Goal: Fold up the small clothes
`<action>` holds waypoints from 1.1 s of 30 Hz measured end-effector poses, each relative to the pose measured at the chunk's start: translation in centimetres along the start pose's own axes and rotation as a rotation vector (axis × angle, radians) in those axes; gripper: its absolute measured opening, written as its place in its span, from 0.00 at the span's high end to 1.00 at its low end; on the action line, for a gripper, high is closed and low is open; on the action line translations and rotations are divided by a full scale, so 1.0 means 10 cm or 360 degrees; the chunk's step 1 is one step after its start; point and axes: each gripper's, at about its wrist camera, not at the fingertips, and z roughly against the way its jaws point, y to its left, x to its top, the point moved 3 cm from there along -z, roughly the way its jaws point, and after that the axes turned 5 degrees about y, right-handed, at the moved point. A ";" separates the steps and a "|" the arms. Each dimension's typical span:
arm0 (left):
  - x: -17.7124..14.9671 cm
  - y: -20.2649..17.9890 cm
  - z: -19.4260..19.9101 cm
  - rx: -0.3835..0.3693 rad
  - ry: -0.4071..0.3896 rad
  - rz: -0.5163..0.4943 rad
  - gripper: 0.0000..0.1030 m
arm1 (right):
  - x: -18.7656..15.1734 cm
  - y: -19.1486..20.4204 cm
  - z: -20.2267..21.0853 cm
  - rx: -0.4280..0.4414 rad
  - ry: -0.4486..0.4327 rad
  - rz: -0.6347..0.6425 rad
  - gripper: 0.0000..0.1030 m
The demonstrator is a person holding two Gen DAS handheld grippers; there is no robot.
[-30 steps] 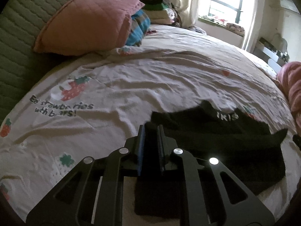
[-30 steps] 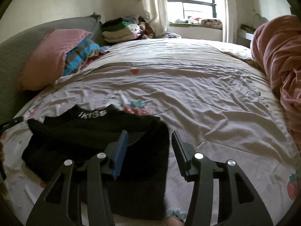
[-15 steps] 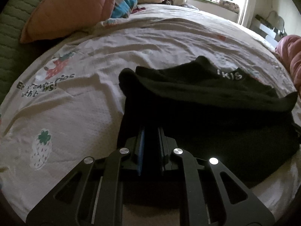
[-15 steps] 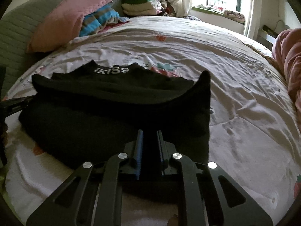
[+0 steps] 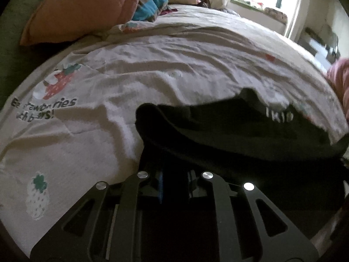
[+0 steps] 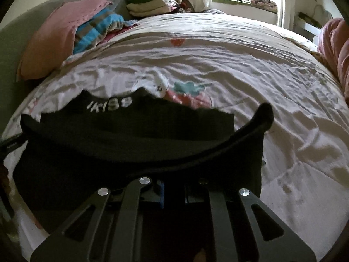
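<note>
left gripper clamped black garment | right gripper had just closed on it | risk: thin grip slipping, fold skewing on bed

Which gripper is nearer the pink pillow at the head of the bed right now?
Left. The left gripper holds the black garment's corner on the pink pillow's side; the right gripper grips the opposite corner, toward the pink blanket.

White letters reading roughly "IKISS" run along the far edge band of a black garment. On the bedsheet, left of the garment beside a printed strawberry, dark lettering shows "strawberries" and "bears!"; the remaining words are unclear.
</note>
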 end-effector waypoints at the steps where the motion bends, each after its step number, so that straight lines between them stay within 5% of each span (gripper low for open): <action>1: 0.03 0.02 0.00 -0.0013 -0.0013 0.0026 0.91 | 0.03 -0.02 -0.01 -0.0004 -0.0004 -0.0010 0.90; 12: 0.14 0.25 0.14 -0.0021 -0.0128 0.0078 0.70 | 0.21 -0.32 0.02 -0.0142 -0.0089 -0.0121 0.89; 16: 0.13 0.39 0.05 0.0019 -0.0091 0.0124 0.54 | 0.19 -0.46 0.05 -0.0229 -0.0067 -0.0131 0.47; 18: 0.11 0.43 -0.01 0.0001 -0.0063 0.0137 0.43 | 0.19 -0.52 0.03 -0.0247 -0.0036 -0.0134 0.47; 23: 0.08 0.39 -0.17 -0.0063 -0.0008 0.0097 0.41 | 0.17 -0.57 -0.06 -0.0220 0.0010 -0.0133 0.53; 25: 0.07 0.37 -0.22 -0.0077 -0.0004 0.0085 0.43 | 0.16 -0.57 -0.09 -0.0197 0.0016 -0.0148 0.66; 29: 0.06 0.34 -0.22 -0.0122 -0.0037 0.0057 0.91 | 0.15 -0.53 -0.07 -0.0249 -0.0019 -0.0112 0.90; 33: 0.08 0.26 -0.10 -0.0091 -0.0117 -0.0011 0.96 | 0.16 -0.55 0.03 -0.0243 -0.0086 -0.0141 0.92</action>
